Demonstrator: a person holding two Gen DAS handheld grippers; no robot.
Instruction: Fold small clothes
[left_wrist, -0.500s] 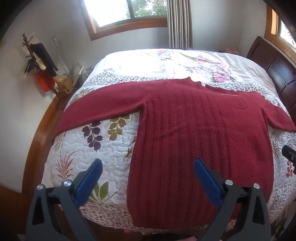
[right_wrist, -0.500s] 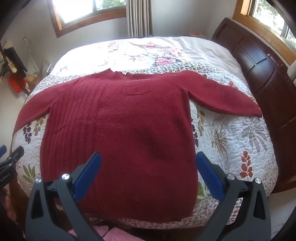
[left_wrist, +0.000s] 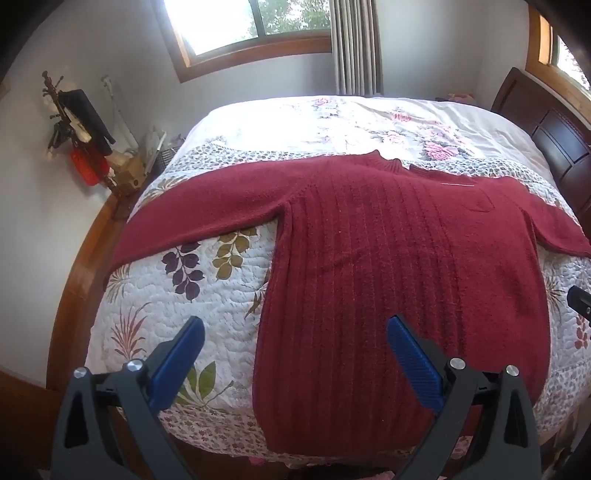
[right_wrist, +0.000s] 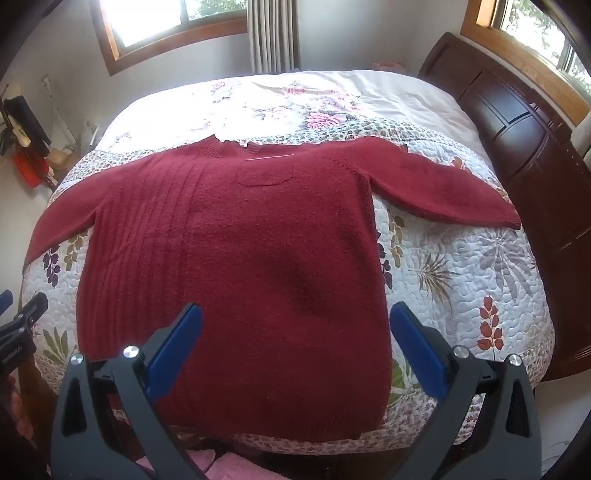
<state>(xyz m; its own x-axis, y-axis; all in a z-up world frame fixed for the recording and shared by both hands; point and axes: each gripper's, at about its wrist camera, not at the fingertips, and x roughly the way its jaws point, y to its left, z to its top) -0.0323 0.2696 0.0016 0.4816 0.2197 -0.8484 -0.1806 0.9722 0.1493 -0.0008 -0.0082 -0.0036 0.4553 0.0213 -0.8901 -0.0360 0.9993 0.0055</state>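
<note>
Left view: we're hovering our left claw (left_wrist: 293, 343), spread wide and gripping nothing, over the sweater (left_wrist: 388, 258) edge lying flat on the quilt (left_wrist: 166, 295). Pinching quilt along with knit is looking like the risk.

Right view: our right claw (right_wrist: 295, 332) is gaping empty above the hem; the thick knit could be slipping or bunching.

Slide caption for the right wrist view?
Open right claw above a red sweater spread flat, sleeves out, on a quilted bed.
</note>
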